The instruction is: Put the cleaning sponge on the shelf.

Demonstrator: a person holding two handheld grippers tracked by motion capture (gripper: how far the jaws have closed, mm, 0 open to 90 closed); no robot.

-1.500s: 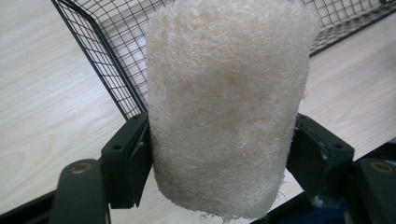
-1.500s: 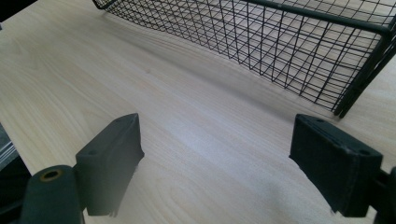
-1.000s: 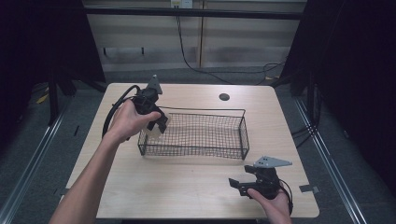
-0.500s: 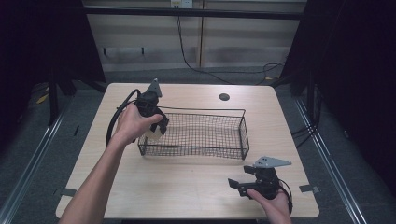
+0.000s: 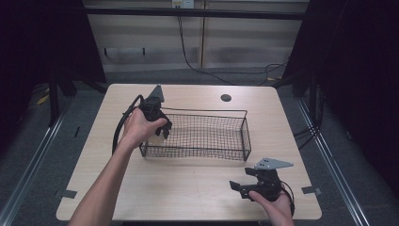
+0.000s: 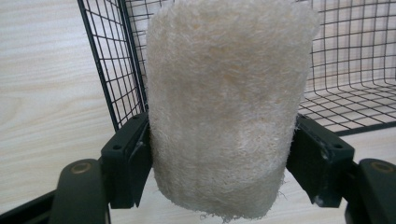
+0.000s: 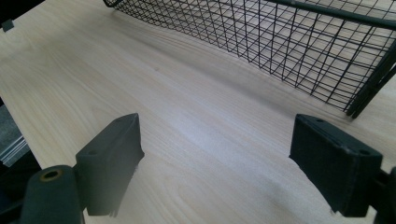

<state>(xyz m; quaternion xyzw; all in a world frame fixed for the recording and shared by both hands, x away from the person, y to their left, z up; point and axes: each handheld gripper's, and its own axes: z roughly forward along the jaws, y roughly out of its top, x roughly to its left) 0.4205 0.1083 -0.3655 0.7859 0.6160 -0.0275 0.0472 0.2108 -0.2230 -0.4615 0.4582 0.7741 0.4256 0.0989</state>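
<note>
A cream, fuzzy loofah cylinder (image 6: 224, 107) stands upright between the jaws of my left gripper (image 6: 222, 154), which is shut on its lower half. In the high view my left gripper (image 5: 161, 130) hangs at the left end of a black wire basket (image 5: 197, 150), with the loofah (image 5: 155, 140) just at the basket's left wall. The basket's mesh corner (image 6: 112, 60) rises right behind the loofah. My right gripper (image 5: 241, 185) rests low near the table's front right, open, with nothing between its jaws (image 7: 224, 158). The basket's near wall (image 7: 289, 42) lies ahead of it.
The light wooden table (image 5: 188, 188) has a round cable hole (image 5: 226, 98) at the back. A black cable (image 5: 123, 122) loops from my left gripper. Dark floor and metal rails flank the table on both sides.
My left gripper has drifted a little to the right and nearer, closing on the basket's left end with the loofah. My right gripper has stayed put.
</note>
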